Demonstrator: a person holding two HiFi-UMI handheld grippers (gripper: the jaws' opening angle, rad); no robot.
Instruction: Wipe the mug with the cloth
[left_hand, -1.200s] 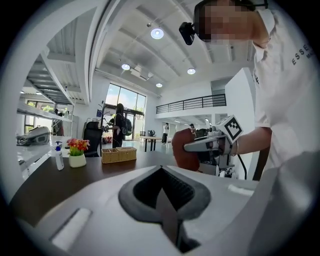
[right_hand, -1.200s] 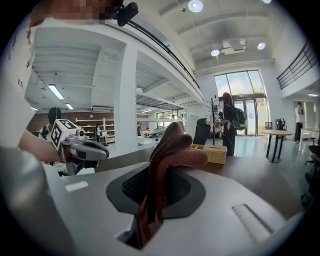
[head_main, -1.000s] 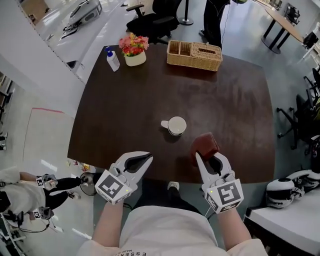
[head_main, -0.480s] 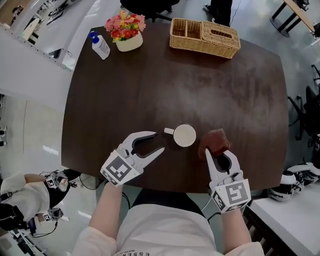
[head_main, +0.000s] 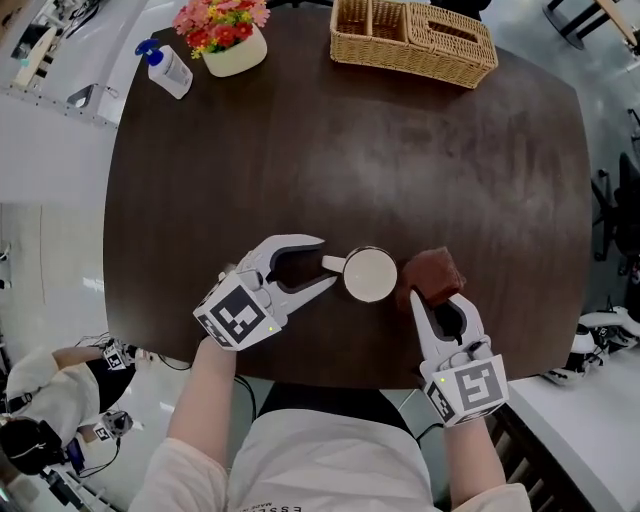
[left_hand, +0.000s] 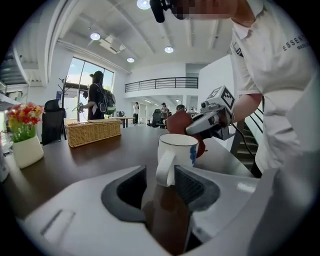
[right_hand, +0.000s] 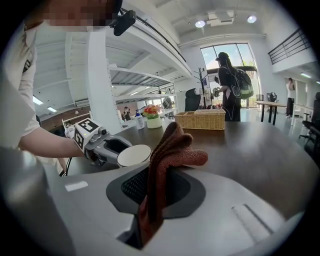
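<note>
head view: left tongs (head_main: 326, 262) newly astride mug (head_main: 371, 276) handle (cloth (head_main: 432, 272) beside)

My left gripper (head_main: 325, 262): smooth matt white plastic shell, black ribbed rubbery-looking pads. My right gripper (head_main: 438, 298): same finish. The white glazed ceramic mug (head_main: 369, 275) is glossy and smooth. The rust-brown terry cloth (head_main: 432, 275) is soft, nubbly, matt. The dark brown wood surface (head_main: 350, 150) is smooth with low sheen and pale smudges. The tan woven wicker basket (head_main: 413, 38) is rough.
</note>
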